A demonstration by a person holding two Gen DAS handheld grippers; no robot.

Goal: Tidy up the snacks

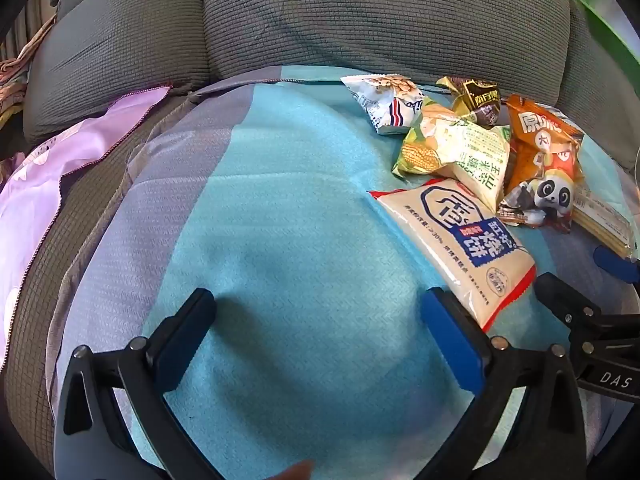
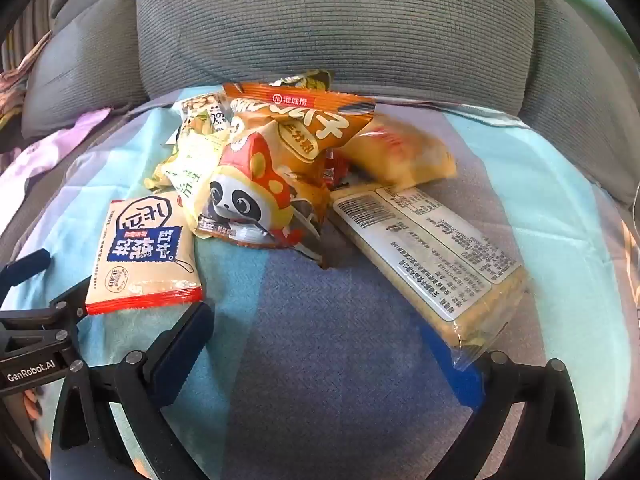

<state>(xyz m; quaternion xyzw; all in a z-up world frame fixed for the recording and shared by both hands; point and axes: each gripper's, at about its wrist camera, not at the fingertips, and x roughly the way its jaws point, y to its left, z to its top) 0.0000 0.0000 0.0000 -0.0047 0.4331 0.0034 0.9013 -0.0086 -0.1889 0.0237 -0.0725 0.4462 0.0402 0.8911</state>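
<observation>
A heap of snack packets lies on a turquoise and blue striped blanket (image 1: 280,208). In the left wrist view it sits to the right: a beige packet with red edges (image 1: 460,240), a corn packet (image 1: 452,148), an orange panda packet (image 1: 540,168), a white nut packet (image 1: 384,100) and a brown one (image 1: 478,100). My left gripper (image 1: 320,312) is open over bare blanket, its right finger beside the beige packet's corner. My right gripper (image 2: 320,340) is open too, with nothing between its fingers. A long clear cracker pack (image 2: 428,248) overlaps its right finger. The panda packet (image 2: 260,192) and beige packet (image 2: 140,248) lie ahead.
Grey sofa back cushions (image 1: 360,12) rise behind the blanket. A purple cloth (image 1: 60,160) lies at the left edge of the seat. A yellow packet (image 2: 400,152) sits at the back of the heap. Each gripper shows in the other's view: right (image 1: 588,276), left (image 2: 48,280).
</observation>
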